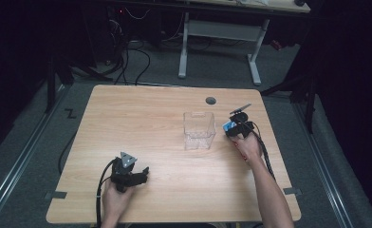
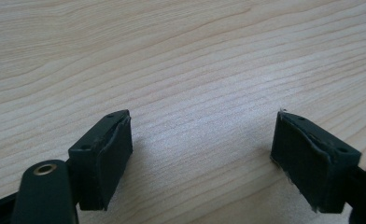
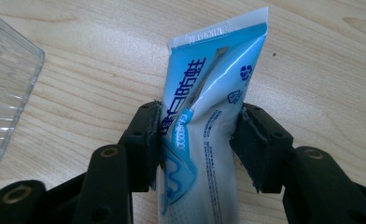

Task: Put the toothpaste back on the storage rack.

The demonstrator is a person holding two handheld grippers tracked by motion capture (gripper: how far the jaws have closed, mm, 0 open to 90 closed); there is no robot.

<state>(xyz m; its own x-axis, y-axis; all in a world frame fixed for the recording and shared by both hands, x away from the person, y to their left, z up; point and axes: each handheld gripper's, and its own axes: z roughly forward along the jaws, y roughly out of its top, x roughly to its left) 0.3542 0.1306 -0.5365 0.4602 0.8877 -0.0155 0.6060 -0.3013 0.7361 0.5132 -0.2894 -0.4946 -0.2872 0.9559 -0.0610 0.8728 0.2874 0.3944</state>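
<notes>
my right gripper has its jaws pressed against both sides of the blue and white tube, which lies on the table at about 3 o'clock from the clear plastic box. my left gripper sits wide open with nothing in it, low at 7 o'clock. i reckon the soft tube could squash or slide out if i lift, and its long end may catch the box rim. i count one tube, one box, two grippers.
</notes>
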